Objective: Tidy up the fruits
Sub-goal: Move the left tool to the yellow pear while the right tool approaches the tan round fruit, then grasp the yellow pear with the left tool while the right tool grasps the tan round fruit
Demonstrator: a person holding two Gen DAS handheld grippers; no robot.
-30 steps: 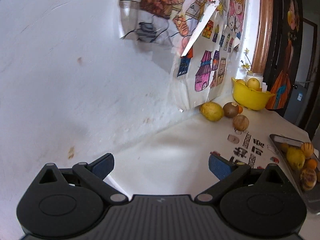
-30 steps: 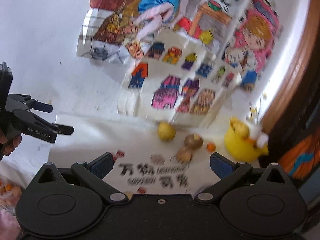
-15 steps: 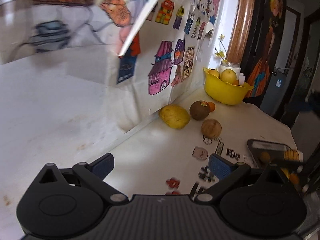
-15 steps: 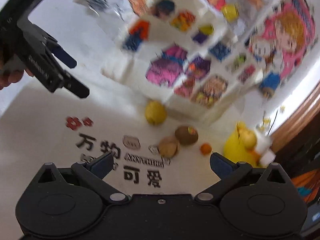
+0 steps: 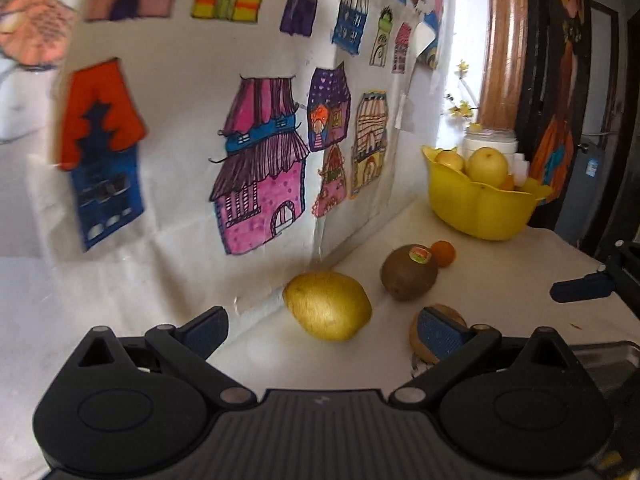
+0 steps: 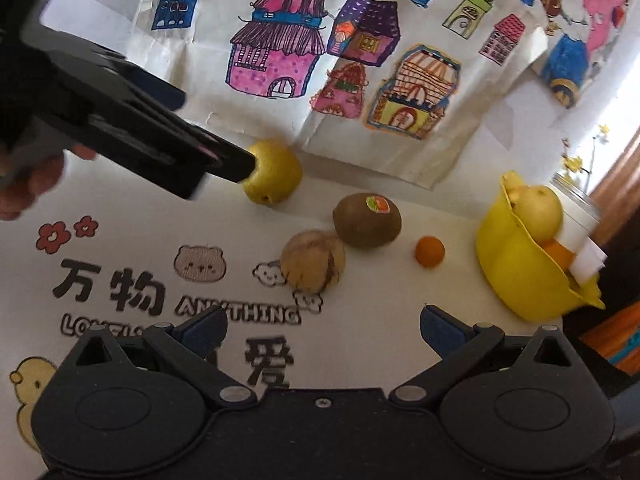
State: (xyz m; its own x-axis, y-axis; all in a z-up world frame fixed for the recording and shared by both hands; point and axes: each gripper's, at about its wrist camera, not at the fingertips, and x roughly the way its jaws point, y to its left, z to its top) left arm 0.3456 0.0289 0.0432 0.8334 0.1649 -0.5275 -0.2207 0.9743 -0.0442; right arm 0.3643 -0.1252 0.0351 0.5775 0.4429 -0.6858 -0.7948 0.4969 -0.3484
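Our left gripper has its jaws wide apart with nothing between them, low in the left wrist frame, and the lemon lies on the tabletop just beyond the gap. We see the lemon as dull yellow, oval, with a slightly speckled skin, close to the drawings on the wall. Right of it sits a brown kiwi with a small sticker, a tiny orange touching or just behind it, and a tan round fruit partly hidden by the right finger. A yellow bowl with pale fruit stands at the right.

Our right gripper is likewise spread open and empty, low in its frame, above the printed tabletop.
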